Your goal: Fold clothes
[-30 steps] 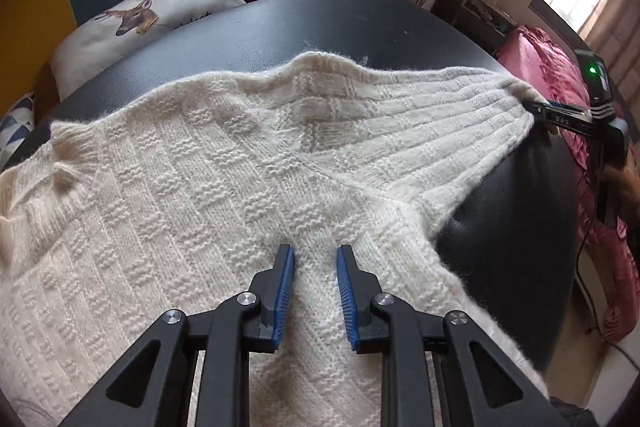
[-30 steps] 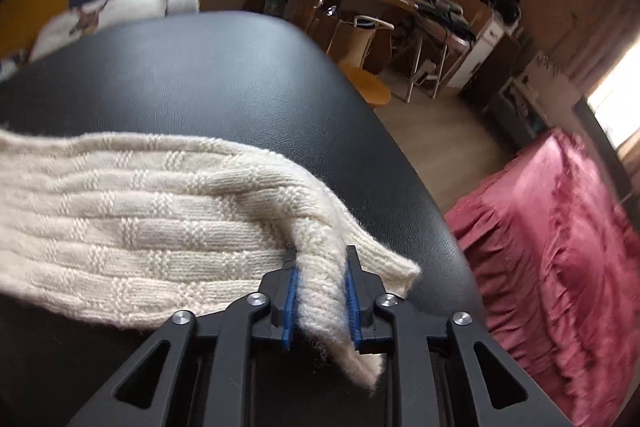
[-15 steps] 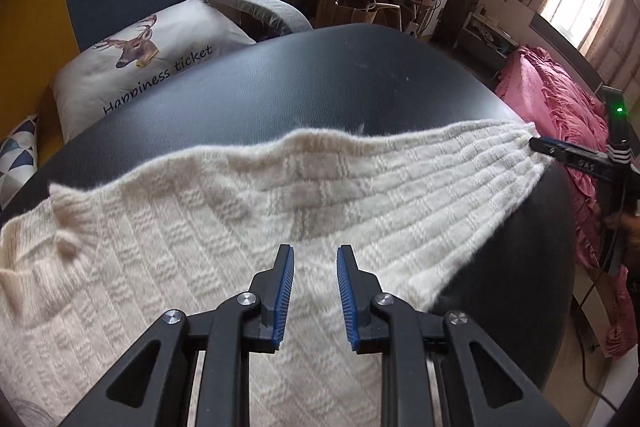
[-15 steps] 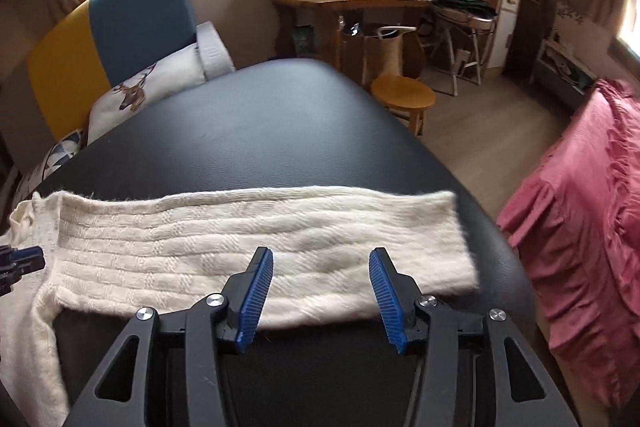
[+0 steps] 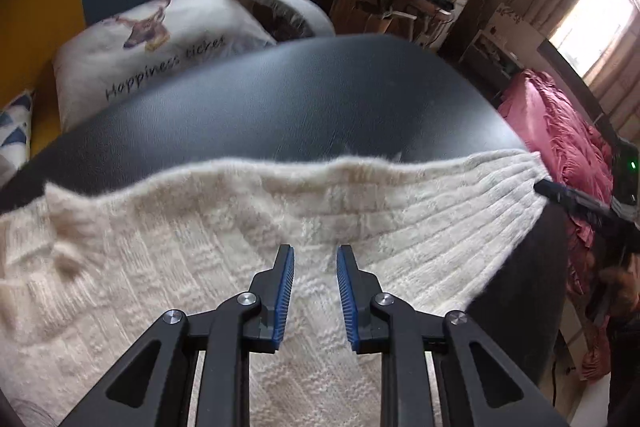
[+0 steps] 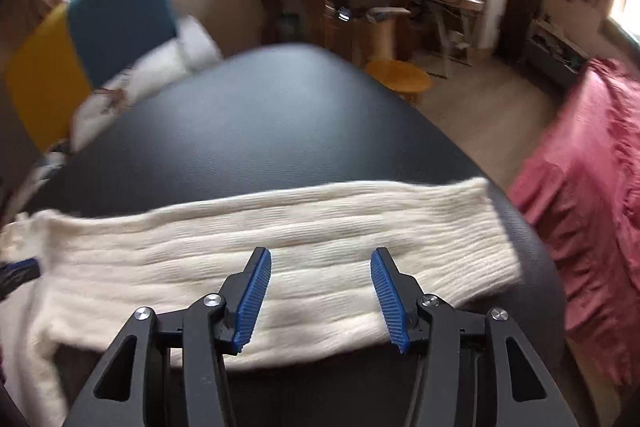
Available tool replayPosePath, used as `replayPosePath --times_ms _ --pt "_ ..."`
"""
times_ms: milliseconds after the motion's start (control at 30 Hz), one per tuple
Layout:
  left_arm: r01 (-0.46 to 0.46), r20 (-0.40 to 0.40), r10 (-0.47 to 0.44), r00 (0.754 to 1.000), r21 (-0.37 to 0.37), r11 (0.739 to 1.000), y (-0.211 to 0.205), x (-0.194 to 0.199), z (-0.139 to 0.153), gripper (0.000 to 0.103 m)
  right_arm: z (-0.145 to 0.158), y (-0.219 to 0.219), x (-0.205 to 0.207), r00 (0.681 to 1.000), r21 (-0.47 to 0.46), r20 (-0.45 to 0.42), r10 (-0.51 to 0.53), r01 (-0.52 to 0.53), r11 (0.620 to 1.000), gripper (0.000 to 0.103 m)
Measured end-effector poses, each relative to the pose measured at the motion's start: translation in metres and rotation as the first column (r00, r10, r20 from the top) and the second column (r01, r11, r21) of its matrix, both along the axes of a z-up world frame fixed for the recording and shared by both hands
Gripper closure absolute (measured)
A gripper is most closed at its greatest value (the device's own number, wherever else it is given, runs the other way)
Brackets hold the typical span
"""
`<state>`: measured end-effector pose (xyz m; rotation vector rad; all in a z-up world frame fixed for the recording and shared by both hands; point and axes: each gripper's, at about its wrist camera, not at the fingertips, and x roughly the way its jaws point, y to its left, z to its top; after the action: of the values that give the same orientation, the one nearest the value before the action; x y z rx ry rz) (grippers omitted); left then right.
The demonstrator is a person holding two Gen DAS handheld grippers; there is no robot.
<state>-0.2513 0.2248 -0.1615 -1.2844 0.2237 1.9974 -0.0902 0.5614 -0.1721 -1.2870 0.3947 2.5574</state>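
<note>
A black padded counter carries the cream knit sweater, its sleeve laid straight across toward the counter's right edge. The right tool hovers above the sleeve, jaws spread wide and empty. The left tool points forward over the sweater's body, jaws narrowly parted, gripping nothing.

**Far half of the desk bare; sweater covers the near half**

Beyond the cream sweater the black desk lies bare to its far edge. The sweater's sleeve stretches across to the desk's right edge. A cushioned armchair stands close on the far left, a pink bed on the right.
</note>
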Motion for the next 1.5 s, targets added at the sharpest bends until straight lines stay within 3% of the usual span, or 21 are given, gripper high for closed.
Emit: replayPosePath --times_ms 133,267,367,467,533,767,900,967,1000,1033,1100,1200,1267,1333,1400,1500 --pt "0.029 -0.049 -0.031 0.998 -0.029 0.999 0.014 -0.011 0.008 0.082 0.013 -0.067 0.002 0.971 -0.084 -0.07 0.227 -0.233 0.969 0.05" --pt "0.018 -0.041 -0.02 0.999 -0.026 1.0 0.025 -0.031 0.005 0.082 0.016 -0.131 -0.03 0.922 -0.087 -0.093 0.376 -0.383 0.919 0.05" --pt "0.025 -0.027 -0.027 0.999 -0.053 0.998 0.039 -0.039 -0.003 0.082 0.006 -0.166 -0.066 0.91 -0.062 -0.067 0.408 -0.412 0.909 0.05" --pt "0.004 -0.027 -0.008 1.0 -0.154 0.988 0.047 -0.049 -0.025 0.082 -0.01 -0.179 -0.093 0.925 -0.013 0.005 0.38 -0.38 0.925 0.05" --pt "-0.015 -0.044 0.01 0.999 -0.126 0.992 0.044 -0.051 -0.029 0.082 -0.027 -0.175 -0.1 0.942 0.05 0.087 0.325 -0.33 0.943 0.051" --pt "-0.077 -0.052 0.073 0.996 -0.074 0.994 0.03 -0.043 -0.023 0.08 -0.031 -0.154 -0.092 0.957 0.05 0.043 0.286 -0.288 0.956 0.051" --pt "-0.103 -0.047 0.102 0.994 -0.007 0.995 -0.002 -0.019 -0.002 0.08 -0.016 -0.146 -0.077 0.954 -0.092 -0.011 0.301 -0.3 0.949 0.05" --pt "-0.112 -0.033 0.113 0.993 0.022 0.993 -0.022 -0.002 0.004 0.08 -0.006 -0.146 -0.056 0.927 -0.26 -0.096 0.362 -0.374 0.89 0.049" --pt "-0.118 -0.027 0.119 0.993 0.027 0.993 -0.032 0.008 0.004 0.08 -0.008 -0.147 -0.046 0.907 -0.401 -0.131 0.401 -0.419 0.815 0.048" --pt "-0.124 -0.021 0.125 0.992 0.032 0.992 -0.043 0.018 0.003 0.08 -0.01 -0.149 -0.036 0.887 -0.514 -0.163 0.433 -0.451 0.73 0.039" --pt "-0.117 -0.022 0.118 0.993 0.044 0.992 -0.055 0.041 0.003 0.08 -0.018 -0.16 -0.017 0.862 -0.607 -0.179 0.475 -0.477 0.636 0.022" --pt "-0.105 -0.023 0.107 0.994 0.062 0.993 -0.072 0.076 0.002 0.08 -0.038 -0.176 0.004 0.847 -0.748 -0.202 0.492 -0.458 0.48 0.019" --pt "-0.099 -0.021 0.1 0.995 0.054 0.994 -0.08 0.093 -0.003 0.08 -0.047 -0.19 0.011 0.837 -0.77 -0.188 0.515 -0.451 0.452 0.015" --pt "-0.095 -0.017 0.095 0.995 0.027 0.995 -0.085 0.104 -0.011 0.08 -0.05 -0.202 0.017 0.837 -0.732 -0.146 0.528 -0.45 0.512 0.012" --pt "-0.11 -0.014 0.11 0.994 0.01 0.994 -0.09 0.108 -0.019 0.08 -0.046 -0.208 0.017 0.841 -0.701 -0.144 0.521 -0.458 0.546 0.011" --pt "-0.117 -0.005 0.117 0.993 0.013 0.993 -0.097 0.108 -0.026 0.08 -0.039 -0.199 0.01 0.878 -0.598 -0.116 0.464 -0.435 0.673 0.01"
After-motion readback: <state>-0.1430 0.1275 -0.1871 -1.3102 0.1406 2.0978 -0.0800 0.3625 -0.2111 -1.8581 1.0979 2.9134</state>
